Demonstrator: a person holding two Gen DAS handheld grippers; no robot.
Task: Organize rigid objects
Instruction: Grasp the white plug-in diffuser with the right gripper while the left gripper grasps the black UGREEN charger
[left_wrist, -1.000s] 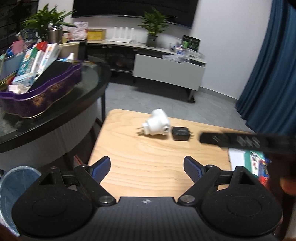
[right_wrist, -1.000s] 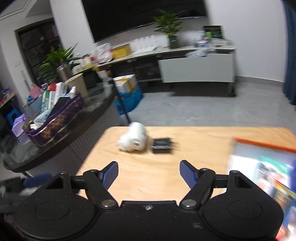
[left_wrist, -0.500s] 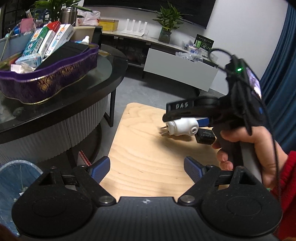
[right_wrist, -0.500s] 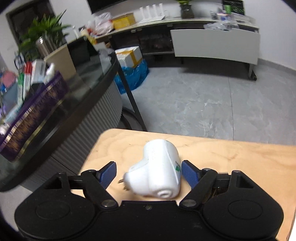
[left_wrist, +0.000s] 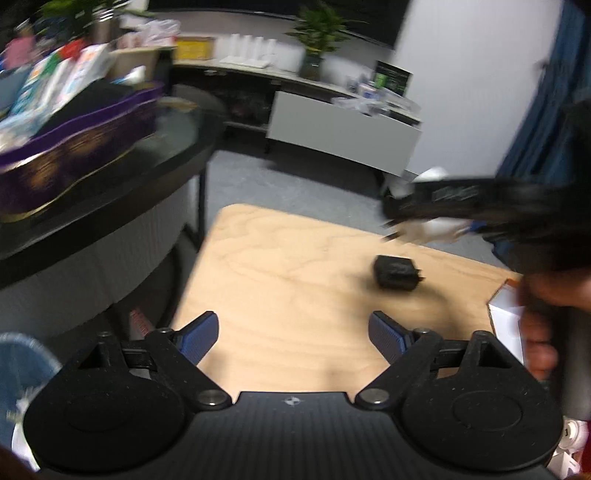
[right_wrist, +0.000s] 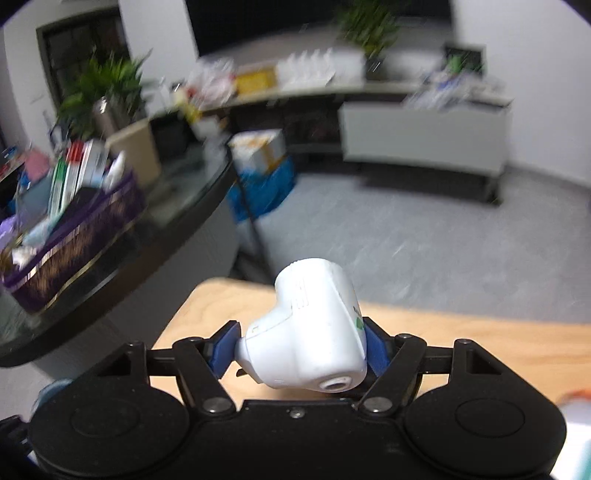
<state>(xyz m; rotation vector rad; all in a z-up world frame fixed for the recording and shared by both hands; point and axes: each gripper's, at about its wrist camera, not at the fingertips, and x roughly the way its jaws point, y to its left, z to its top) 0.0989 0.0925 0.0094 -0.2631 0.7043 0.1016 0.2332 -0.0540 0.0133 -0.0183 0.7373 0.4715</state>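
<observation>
Standing in the middle of the room, the light wooden table with rounded corners (left_wrist: 280, 266) is the biggest thing close by. Next to it on the left is a dark round glass table (left_wrist: 110, 192), and on that sits a purple and gold tray (left_wrist: 74, 147) full of boxes.

The left gripper (left_wrist: 291, 334) hangs over the bare wood. Its blue fingers (left_wrist: 199, 334) are wide apart and opening more, with nothing between them.

The right gripper (right_wrist: 295, 349) has the white plastic plug adapter (right_wrist: 310, 343) between its blue pads (right_wrist: 221, 347). The pads are squeezing in on both sides of it, and it is lifted above the wood.

A small black charger block (left_wrist: 395, 273) lies on the wooden table, below the white adapter and apart from it.
</observation>
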